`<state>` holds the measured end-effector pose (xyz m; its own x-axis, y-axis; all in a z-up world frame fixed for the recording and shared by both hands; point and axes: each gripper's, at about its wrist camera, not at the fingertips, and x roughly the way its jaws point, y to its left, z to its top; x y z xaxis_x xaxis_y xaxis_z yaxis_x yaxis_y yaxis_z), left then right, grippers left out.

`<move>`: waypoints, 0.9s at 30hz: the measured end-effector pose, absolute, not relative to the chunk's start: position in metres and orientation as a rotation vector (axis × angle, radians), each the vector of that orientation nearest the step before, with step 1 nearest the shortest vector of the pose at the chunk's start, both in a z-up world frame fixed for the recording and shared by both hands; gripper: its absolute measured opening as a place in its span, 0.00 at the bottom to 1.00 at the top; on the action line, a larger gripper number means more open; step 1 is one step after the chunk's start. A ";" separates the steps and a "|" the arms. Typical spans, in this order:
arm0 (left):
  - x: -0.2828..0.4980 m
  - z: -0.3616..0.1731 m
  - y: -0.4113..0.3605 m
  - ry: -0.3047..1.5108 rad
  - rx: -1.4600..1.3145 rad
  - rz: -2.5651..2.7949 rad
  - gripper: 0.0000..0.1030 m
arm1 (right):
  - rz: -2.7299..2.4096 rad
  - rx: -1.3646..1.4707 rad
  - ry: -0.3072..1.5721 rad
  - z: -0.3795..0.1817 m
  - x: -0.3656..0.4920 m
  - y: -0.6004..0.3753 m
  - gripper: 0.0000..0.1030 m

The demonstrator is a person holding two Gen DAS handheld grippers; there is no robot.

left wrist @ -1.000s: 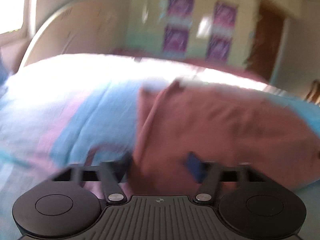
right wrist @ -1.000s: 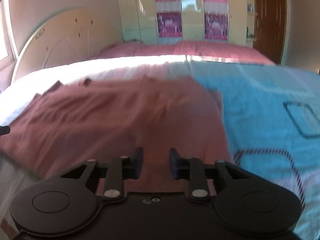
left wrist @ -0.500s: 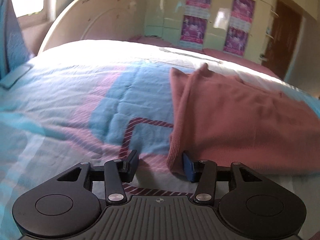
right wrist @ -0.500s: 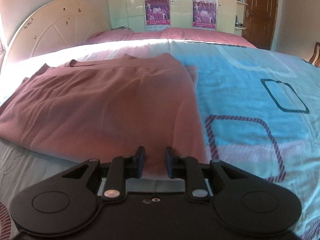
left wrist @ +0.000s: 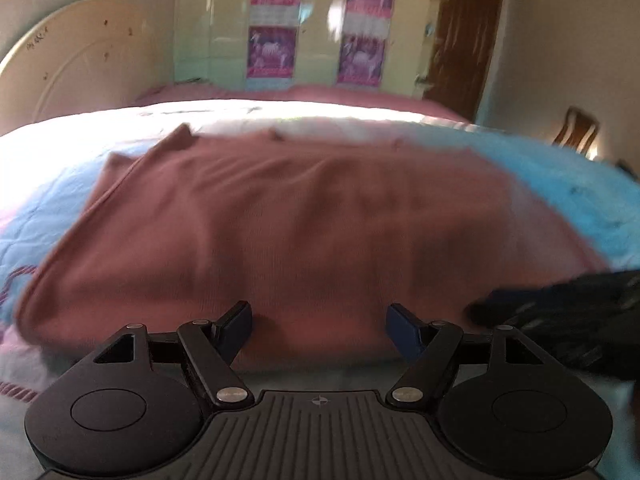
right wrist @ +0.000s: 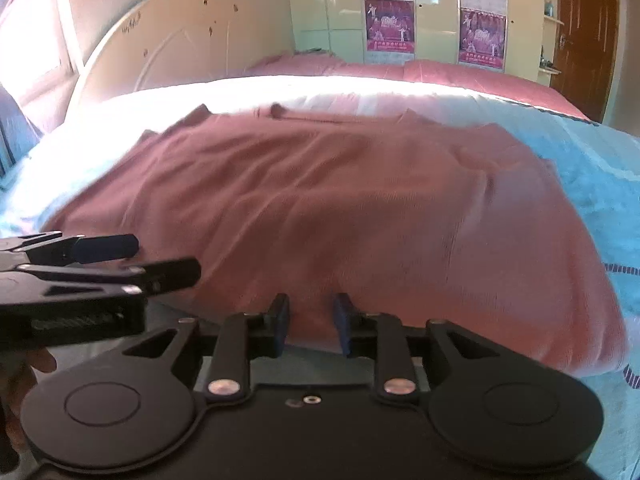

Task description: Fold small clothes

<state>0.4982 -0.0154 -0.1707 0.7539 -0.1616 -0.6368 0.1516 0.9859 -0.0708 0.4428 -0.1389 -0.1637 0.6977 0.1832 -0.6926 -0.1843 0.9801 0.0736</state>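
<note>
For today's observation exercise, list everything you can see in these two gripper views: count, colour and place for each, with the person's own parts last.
Garment: one, reddish brown, spread flat on the bed.
Bedspread: one, light blue with pink and white patches, under the garment.
Pink cover: one, at the bed's far side.
Headboard: one, cream, far left.
Wardrobe: one, pale, with four purple posters.
Door: one, brown, far right.
Chair: one, wooden, right edge.
Left gripper: black, jaws opening, at the garment's near edge.
Right gripper: black, narrow gap, near edge.
</note>
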 end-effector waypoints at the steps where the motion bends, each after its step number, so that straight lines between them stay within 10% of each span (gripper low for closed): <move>1: 0.495 -0.171 -0.004 0.687 -0.024 -0.155 0.71 | 0.201 -0.009 0.769 -0.163 0.441 -0.142 0.21; 27: 0.478 -0.175 0.079 0.694 -0.015 -0.005 0.71 | -0.087 0.017 0.810 -0.159 0.411 -0.281 0.16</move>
